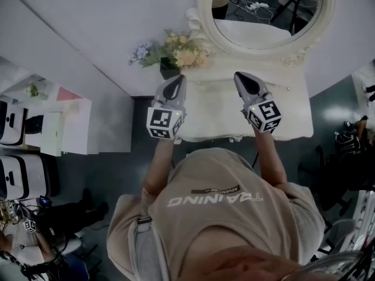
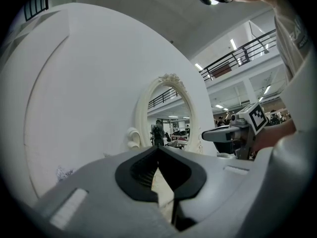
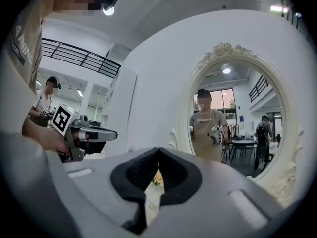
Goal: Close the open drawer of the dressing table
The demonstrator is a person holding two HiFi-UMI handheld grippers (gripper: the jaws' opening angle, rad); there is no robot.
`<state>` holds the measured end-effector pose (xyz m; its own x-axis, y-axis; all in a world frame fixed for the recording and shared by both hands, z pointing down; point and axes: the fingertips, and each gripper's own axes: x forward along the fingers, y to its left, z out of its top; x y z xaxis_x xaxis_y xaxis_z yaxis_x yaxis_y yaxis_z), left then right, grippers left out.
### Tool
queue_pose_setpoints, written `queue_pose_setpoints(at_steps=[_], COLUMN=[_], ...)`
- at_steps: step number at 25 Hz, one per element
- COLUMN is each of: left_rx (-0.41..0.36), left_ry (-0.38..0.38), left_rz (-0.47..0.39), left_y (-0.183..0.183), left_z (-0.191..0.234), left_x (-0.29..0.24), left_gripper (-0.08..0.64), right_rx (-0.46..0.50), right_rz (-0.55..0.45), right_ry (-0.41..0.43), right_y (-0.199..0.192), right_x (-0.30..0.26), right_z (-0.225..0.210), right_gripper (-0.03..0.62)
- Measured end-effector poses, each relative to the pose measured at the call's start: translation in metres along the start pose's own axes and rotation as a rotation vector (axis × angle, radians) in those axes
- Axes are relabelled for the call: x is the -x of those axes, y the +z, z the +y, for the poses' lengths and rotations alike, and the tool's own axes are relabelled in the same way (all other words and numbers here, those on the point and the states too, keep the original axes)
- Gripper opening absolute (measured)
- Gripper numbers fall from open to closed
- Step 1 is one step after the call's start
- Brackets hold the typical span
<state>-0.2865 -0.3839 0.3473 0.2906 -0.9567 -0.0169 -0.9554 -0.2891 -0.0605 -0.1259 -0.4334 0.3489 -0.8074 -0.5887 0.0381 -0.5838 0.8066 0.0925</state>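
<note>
— shirt (image 1: 217, 215) front comes first, right under the lens, with both forearms running up from it. what's beyond, left to right?
— flowers (image 1: 176, 51) at the back left of the dressing table (image 1: 217, 119), then the left gripper (image 1: 177, 81) over the top, then the right gripper (image 1: 241, 78), well apart from it. both aim at the mirror (image 1: 266, 16). each pair of jaws is pressed together at the tips with nothing between them; their own views show only wall and mirror past the tips
— and the drawer?
— none shows standing out. the front edge (image 1: 281, 138) runs straight on either side of the arms, with dark floor just below it. the middle stretch is covered by the shirt. so it fits two readings: the drawer sits pushed in flush under the top, or a short part of it juts out beneath the chest where no camera looks
— which step, then?
— these views don't settle it. the grippers are up over the top, not down at drawer height, and grip nothing. what comes next calls first for a sight of the table's front below the top. a close would need a level push toward the mirror wall, even on both sides; whether one is needed i can't say
— how does it lie?
— by my judgement its face looks toward the person, its long axis runs left to right along the front edge, and it slides front to back
</note>
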Motion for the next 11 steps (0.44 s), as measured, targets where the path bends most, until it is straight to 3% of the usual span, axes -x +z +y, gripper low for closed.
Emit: queue_pose_setpoints(at_steps=[7,11], left_rx=[-0.033,-0.019], left_ry=[-0.017,-0.007], left_rz=[-0.029,0.010], left_y=[0.014,0.001], left_z=[-0.009,-0.015], left_x=[-0.037,-0.055], left_gripper=[-0.003,-0.003], right_rx=[0.006,-0.006], right_rz=[-0.033,-0.018], right_ry=[-0.015,-0.007], right_y=[0.004,-0.006], right_x=[-0.001,-0.002], right_z=[-0.038,-0.060], right_gripper=[0.005,0.005])
